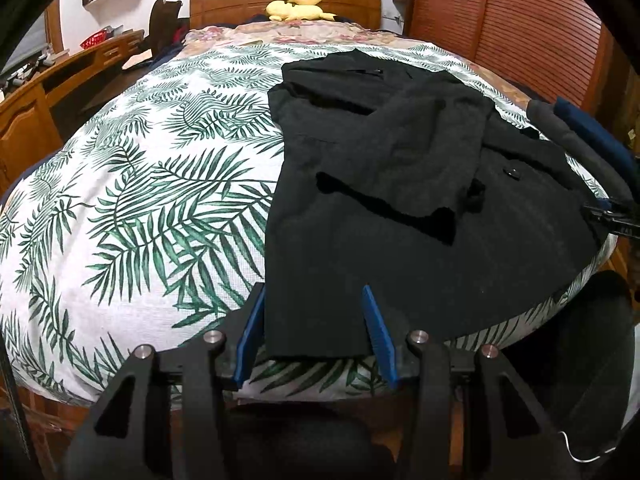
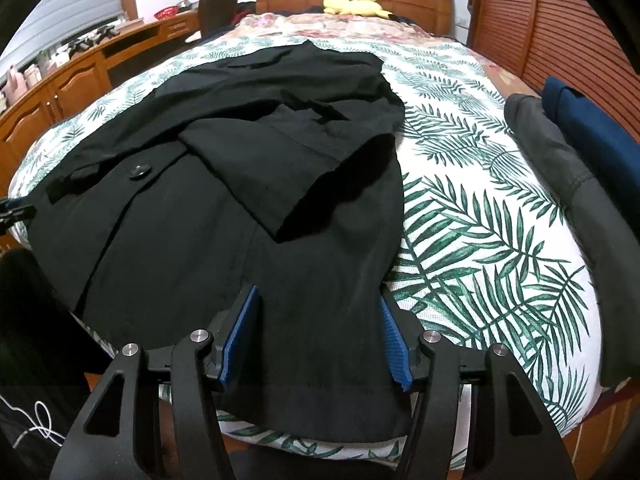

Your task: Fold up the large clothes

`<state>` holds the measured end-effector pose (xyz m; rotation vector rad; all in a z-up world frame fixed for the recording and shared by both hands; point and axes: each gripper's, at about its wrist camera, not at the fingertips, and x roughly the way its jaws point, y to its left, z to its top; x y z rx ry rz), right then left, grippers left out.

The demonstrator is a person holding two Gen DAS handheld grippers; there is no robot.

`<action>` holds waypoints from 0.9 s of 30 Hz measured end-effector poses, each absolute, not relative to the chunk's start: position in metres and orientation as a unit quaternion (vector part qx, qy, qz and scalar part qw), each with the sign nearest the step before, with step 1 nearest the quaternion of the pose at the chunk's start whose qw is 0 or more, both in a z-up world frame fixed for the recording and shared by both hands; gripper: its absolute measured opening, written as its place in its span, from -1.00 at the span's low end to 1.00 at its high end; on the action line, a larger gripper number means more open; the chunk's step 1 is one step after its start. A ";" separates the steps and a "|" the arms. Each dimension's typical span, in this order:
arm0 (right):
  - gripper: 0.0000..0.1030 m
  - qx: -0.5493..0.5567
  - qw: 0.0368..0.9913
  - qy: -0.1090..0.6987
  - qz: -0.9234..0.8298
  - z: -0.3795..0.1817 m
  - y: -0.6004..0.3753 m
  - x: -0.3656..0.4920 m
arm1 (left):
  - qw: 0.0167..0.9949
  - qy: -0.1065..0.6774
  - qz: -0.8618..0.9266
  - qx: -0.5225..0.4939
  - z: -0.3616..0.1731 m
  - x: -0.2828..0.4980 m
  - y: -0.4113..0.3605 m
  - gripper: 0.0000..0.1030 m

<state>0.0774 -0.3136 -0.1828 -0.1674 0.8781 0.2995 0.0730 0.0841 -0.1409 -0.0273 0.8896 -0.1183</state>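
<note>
- Left claw [image 1: 314,330]: jaws spread wide, straddling the near left hem corner of the black coat [image 1: 400,184].
- Right claw [image 2: 316,336]: jaws spread wide over the coat's near right hem.
- Coat: flat on the leaf-print bed [image 1: 140,200], sleeves folded inward.
- Folded dark garments [image 2: 580,168]: at the bed's right edge.

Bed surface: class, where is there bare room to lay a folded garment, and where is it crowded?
Free: leaf-print sheet left of the black coat, and a strip between the coat and the grey and navy clothes. Crowded: the coat's area and the right edge.
</note>
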 end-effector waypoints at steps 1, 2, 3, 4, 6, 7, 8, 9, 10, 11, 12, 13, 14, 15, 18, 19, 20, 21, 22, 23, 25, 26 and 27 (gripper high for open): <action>0.16 -0.081 0.891 0.422 0.145 -0.183 -0.314 0.077 | 0.901 0.430 -0.057 -0.013 -0.141 0.073 0.084 -0.08; 0.12 -0.081 0.891 0.422 0.144 -0.183 -0.314 0.077 | 0.901 0.429 -0.057 -0.011 -0.141 0.072 0.083 -0.08; 0.03 -0.081 0.891 0.422 0.144 -0.183 -0.313 0.077 | 0.901 0.429 -0.057 -0.009 -0.141 0.072 0.084 -0.09; -0.06 -0.081 0.892 0.421 0.144 -0.182 -0.314 0.077 | 0.902 0.428 -0.058 -0.007 -0.141 0.072 0.083 -0.09; -0.50 -0.073 0.893 0.419 0.151 -0.179 -0.315 0.076 | 0.902 0.426 -0.063 -0.004 -0.141 0.070 0.083 -0.09; -0.60 -0.066 0.893 0.417 0.155 -0.177 -0.316 0.076 | 0.903 0.425 -0.066 -0.002 -0.141 0.069 0.083 -0.09; -0.72 -0.059 0.894 0.414 0.159 -0.174 -0.317 0.076 | 0.902 0.425 -0.069 0.001 -0.141 0.069 0.082 -0.10; -0.76 -0.054 0.896 0.410 0.162 -0.172 -0.317 0.076 | 0.902 0.426 -0.072 0.004 -0.141 0.068 0.080 -0.14; -0.77 -0.050 0.897 0.407 0.165 -0.170 -0.318 0.076 | 0.902 0.426 -0.075 0.007 -0.141 0.067 0.080 -0.17; -0.77 -0.047 0.898 0.404 0.167 -0.168 -0.318 0.076 | 0.902 0.425 -0.078 0.009 -0.141 0.066 0.079 -0.23; -0.77 -0.047 0.898 0.403 0.169 -0.167 -0.317 0.076 | 0.901 0.426 -0.080 0.009 -0.140 0.065 0.079 -0.28; -0.77 -0.050 0.898 0.403 0.168 -0.167 -0.316 0.077 | 0.901 0.426 -0.082 0.009 -0.140 0.065 0.078 -0.30; -0.77 -0.052 0.898 0.404 0.168 -0.167 -0.315 0.077 | 0.901 0.425 -0.086 0.007 -0.140 0.064 0.079 -0.36; -0.77 -0.053 0.897 0.405 0.167 -0.168 -0.314 0.078 | 0.900 0.426 -0.089 0.005 -0.141 0.064 0.079 -0.40; -0.73 -0.051 0.893 0.414 0.165 -0.173 -0.313 0.080 | 0.899 0.427 -0.101 0.001 -0.142 0.063 0.079 -0.51; -0.72 -0.049 0.891 0.419 0.166 -0.175 -0.313 0.081 | 0.899 0.426 -0.104 -0.002 -0.143 0.063 0.080 -0.52; -0.72 -0.046 0.888 0.425 0.168 -0.177 -0.314 0.082 | 0.898 0.427 -0.106 -0.008 -0.143 0.063 0.082 -0.56; -0.72 -0.046 0.884 0.432 0.171 -0.179 -0.313 0.084 | 0.898 0.426 -0.106 -0.011 -0.143 0.064 0.083 -0.65; -0.73 -0.046 0.884 0.433 0.172 -0.179 -0.313 0.085 | 0.898 0.427 -0.107 -0.016 -0.142 0.064 0.085 -0.72; -0.77 -0.045 0.884 0.433 0.173 -0.178 -0.314 0.085 | 0.898 0.426 -0.110 -0.021 -0.141 0.065 0.087 -0.84; -0.85 -0.048 0.883 0.431 0.178 -0.173 -0.313 0.085 | 0.900 0.422 -0.110 -0.029 -0.137 0.064 0.088 -0.93; -0.89 -0.047 0.885 0.427 0.181 -0.170 -0.313 0.085 | 0.902 0.418 -0.107 -0.028 -0.134 0.063 0.087 -0.96; -0.92 -0.044 0.887 0.421 0.186 -0.165 -0.312 0.084 | 0.905 0.412 -0.104 -0.027 -0.130 0.062 0.087 -0.97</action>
